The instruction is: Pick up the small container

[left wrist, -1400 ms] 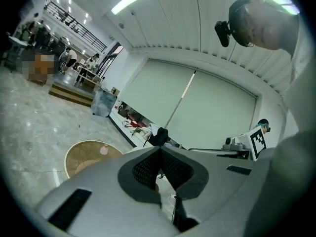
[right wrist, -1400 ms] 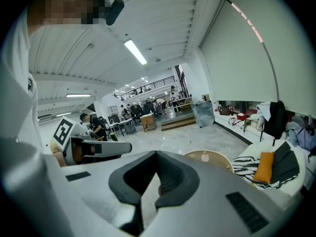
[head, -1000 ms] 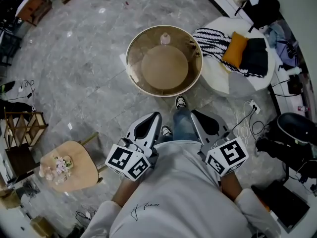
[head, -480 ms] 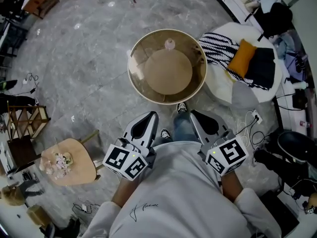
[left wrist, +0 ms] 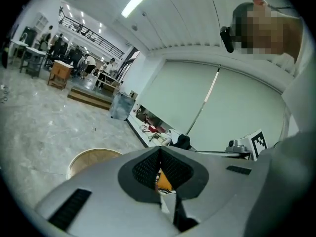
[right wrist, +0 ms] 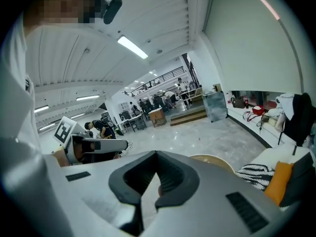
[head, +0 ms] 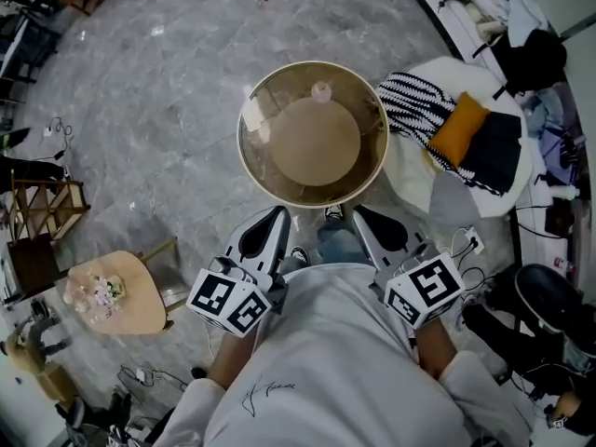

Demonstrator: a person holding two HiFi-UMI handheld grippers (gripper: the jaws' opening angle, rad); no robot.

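- Head view: small container (head: 321,91) sits at the far edge of the round table (head: 242,147), well apart from both grippers.
- Left gripper (head: 276,214): jaws closed together, nothing in them.
- Right gripper (head: 359,212): same deal, pressed together, empty.

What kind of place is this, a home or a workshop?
Probably a large open workspace staged partly as a lounge: a marble-look floor, a round table beside a white seat with an orange cushion, and people at desks further back.

The small pale-pink container (head: 321,90) sat near the round bench's (head: 241,149) far rim, well beyond the left hand-held gripper (head: 278,213) and the right hand-held gripper (head: 358,211).
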